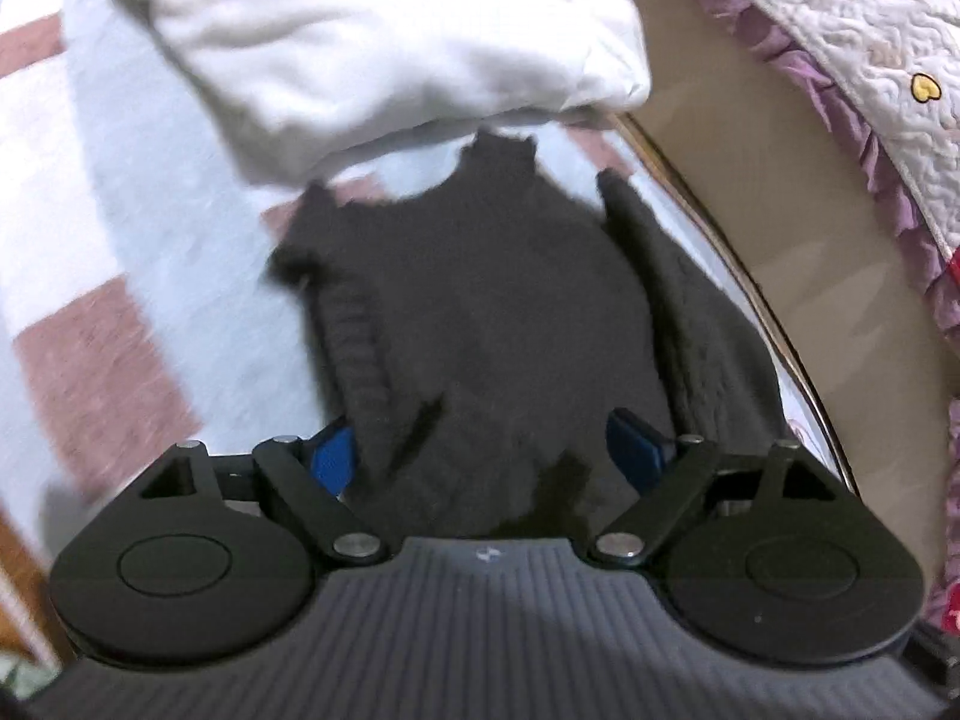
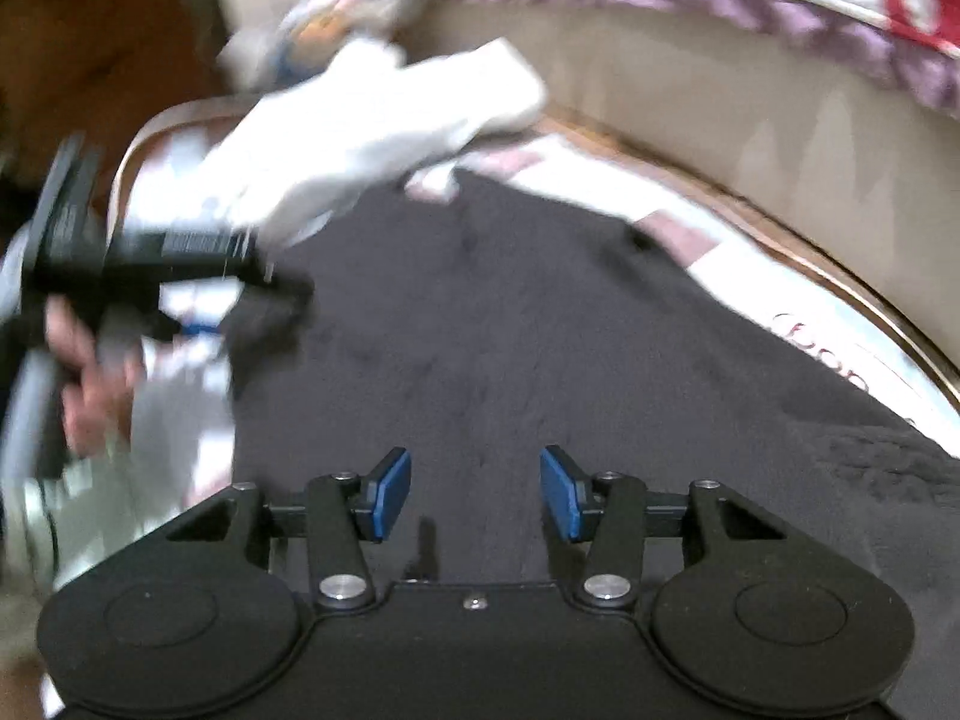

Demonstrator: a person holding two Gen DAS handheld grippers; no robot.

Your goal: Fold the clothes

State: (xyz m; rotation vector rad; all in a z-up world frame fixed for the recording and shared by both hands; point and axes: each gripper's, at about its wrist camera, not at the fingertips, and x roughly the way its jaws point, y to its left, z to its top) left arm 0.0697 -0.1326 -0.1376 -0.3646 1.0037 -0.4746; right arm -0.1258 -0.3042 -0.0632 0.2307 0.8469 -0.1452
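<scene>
Black left gripper (image 1: 486, 450) and right gripper (image 2: 475, 495) both gaping, empty, over soft, limp dark knitted sweater (image 1: 480, 312) spread on checked table (image 1: 96, 372); best pinched at near hem corners.

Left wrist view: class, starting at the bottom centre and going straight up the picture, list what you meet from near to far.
left hand-held gripper → black knitted sweater → white folded garment

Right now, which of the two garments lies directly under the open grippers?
The dark knit sweater, spread flat below both grippers. The white garment lies bunched beyond its collar end.
</scene>
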